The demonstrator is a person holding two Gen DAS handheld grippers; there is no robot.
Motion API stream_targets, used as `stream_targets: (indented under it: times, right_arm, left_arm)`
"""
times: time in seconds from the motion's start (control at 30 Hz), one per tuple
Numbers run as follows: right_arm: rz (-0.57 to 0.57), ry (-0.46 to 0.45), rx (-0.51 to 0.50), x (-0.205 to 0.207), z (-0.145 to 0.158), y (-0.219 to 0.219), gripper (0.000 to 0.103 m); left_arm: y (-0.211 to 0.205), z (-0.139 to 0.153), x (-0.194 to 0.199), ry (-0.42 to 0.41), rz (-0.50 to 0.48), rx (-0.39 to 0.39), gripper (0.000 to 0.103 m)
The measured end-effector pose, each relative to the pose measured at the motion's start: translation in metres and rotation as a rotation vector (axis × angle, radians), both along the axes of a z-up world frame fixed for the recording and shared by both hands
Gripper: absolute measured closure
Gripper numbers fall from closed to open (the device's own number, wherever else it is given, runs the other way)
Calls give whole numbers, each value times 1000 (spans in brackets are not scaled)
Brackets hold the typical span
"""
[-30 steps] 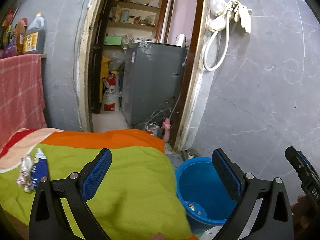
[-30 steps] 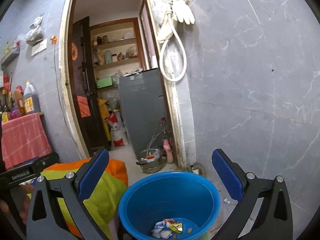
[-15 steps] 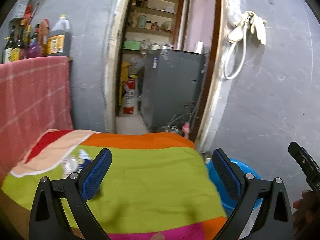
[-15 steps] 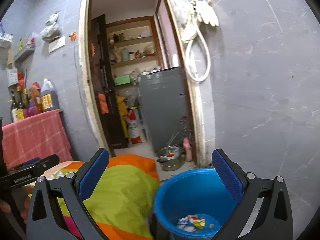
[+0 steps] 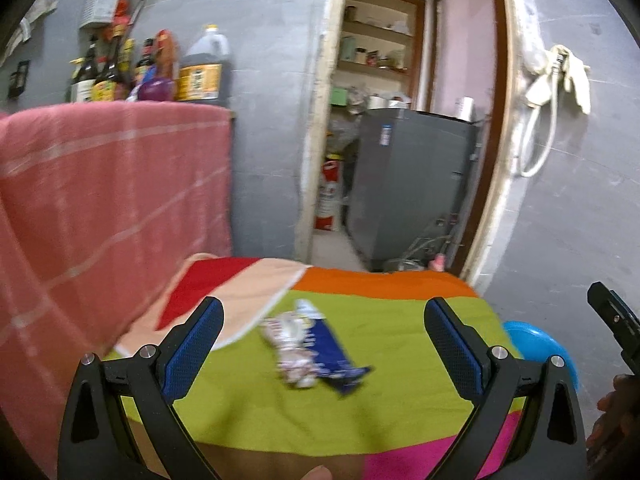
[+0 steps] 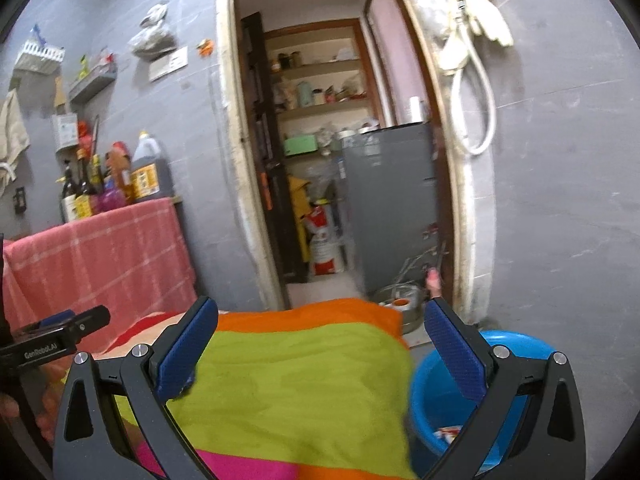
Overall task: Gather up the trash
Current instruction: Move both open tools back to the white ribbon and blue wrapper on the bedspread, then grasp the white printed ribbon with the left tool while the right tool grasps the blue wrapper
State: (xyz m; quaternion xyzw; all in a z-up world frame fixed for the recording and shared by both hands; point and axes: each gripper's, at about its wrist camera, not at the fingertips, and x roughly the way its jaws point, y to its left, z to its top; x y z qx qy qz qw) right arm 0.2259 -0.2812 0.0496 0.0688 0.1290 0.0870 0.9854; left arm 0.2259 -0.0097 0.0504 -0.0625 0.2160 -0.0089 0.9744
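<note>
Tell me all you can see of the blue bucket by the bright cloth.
The blue bucket looks like smooth plastic, round and open-topped, standing upright on the floor right beside the cloth's edge, near the grey wall. A few scraps of trash lie at its bottom. The open right gripper partly hides it; nothing grips it.

The left gripper is held level with its blue-padded fingers spread wide and nothing between them. The right gripper is likewise wide apart and holds nothing, its fingers pointing forward. Each gripper's black body shows at the edge of the other's view, so the two sit side by side.
</note>
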Motion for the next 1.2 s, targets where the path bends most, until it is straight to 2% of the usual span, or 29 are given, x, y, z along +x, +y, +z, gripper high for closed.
stream_targets:
  times: [0.2, 0.37, 0.63, 0.77, 0.83, 0.97, 1.1, 1.2]
  right_arm:
    - [85, 47, -28, 17, -10, 38, 0]
    - [152, 110, -60, 35, -22, 66, 0]
    - [244, 211, -126, 58, -46, 100, 0]
    - [268, 255, -132, 66, -54, 106, 1]
    - [275, 272, -131, 69, -56, 106, 6]
    - [280, 314, -131, 76, -61, 105, 14]
    - [276, 341, -128, 82, -65, 100, 15]
    - [277, 356, -115, 86, -66, 99, 15]
  left_arm:
    - [41, -18, 2, 65, 63, 1, 5]
    - [56, -38, 10, 151, 77, 7, 5]
    - [61, -62, 29, 273, 18, -41, 5]
    - [61, -65, 35, 289, -2, -64, 5]
    - [60, -67, 38, 298, -18, -74, 6]
    - [54, -71, 47, 325, -63, -101, 18]
    - [45, -73, 58, 354, -102, -121, 32]
    - [39, -76, 69, 373, -124, -128, 37]
